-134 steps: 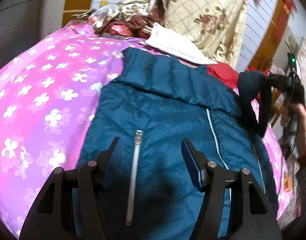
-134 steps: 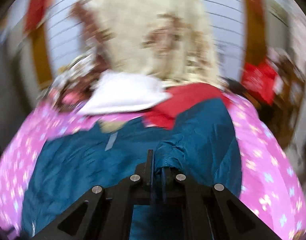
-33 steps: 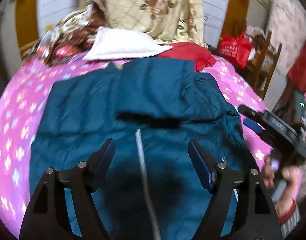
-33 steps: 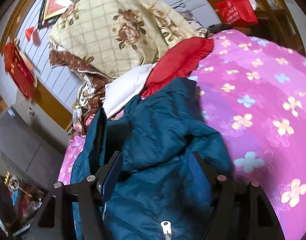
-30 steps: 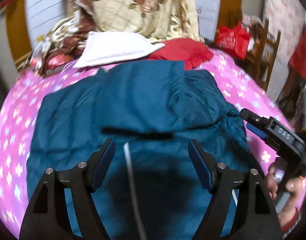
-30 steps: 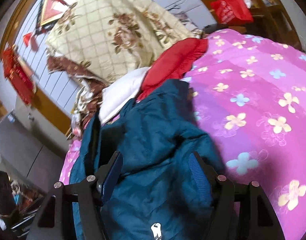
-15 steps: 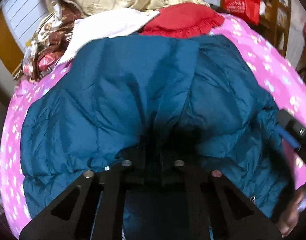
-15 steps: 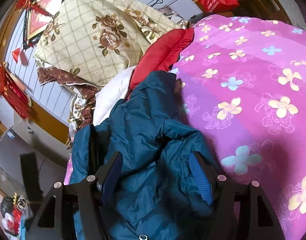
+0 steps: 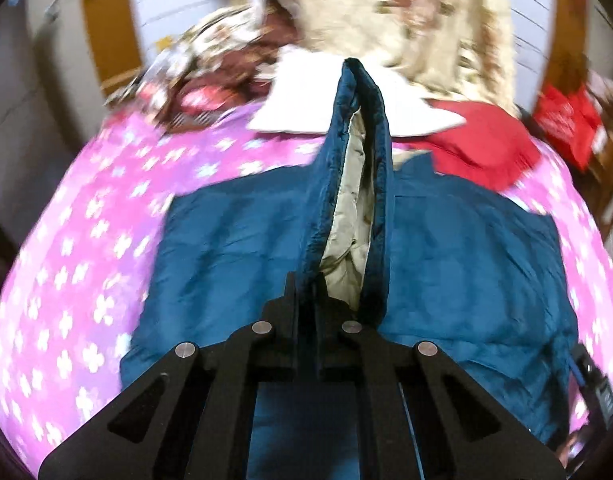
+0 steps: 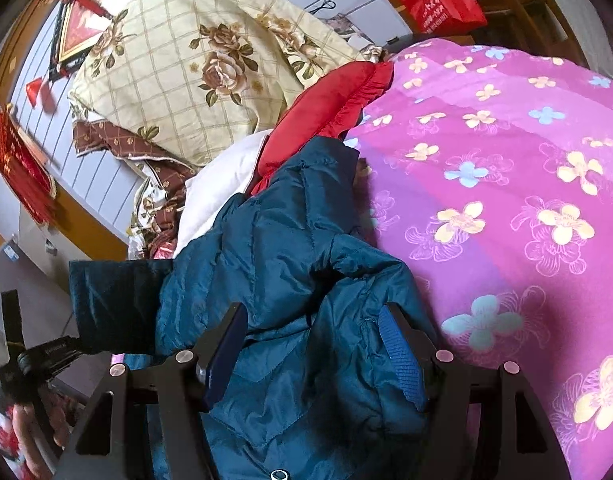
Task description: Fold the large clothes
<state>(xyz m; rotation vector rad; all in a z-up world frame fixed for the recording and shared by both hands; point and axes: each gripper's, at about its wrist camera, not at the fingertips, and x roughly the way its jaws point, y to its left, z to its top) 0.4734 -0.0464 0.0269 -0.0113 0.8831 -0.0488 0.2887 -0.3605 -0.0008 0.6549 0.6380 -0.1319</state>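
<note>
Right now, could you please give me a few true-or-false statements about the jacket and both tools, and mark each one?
1. The left tool is shut on the blue jacket. True.
2. The right tool is clamped on the jacket. False: it is open, fingers either side of the fabric.
3. The lifted jacket part shows a pale lining. True.
4. The bedspread is plain green. False: it is pink with flowers.
5. A red cushion lies beyond the jacket. True.

A bed covered in a magenta flower-printed sheet carries, along its far edge, a red ruffled cushion, a white pillow just beside it and a cream rose-patterned quilt heaped against the wall, with a red plastic bag beyond the far corner.
</note>
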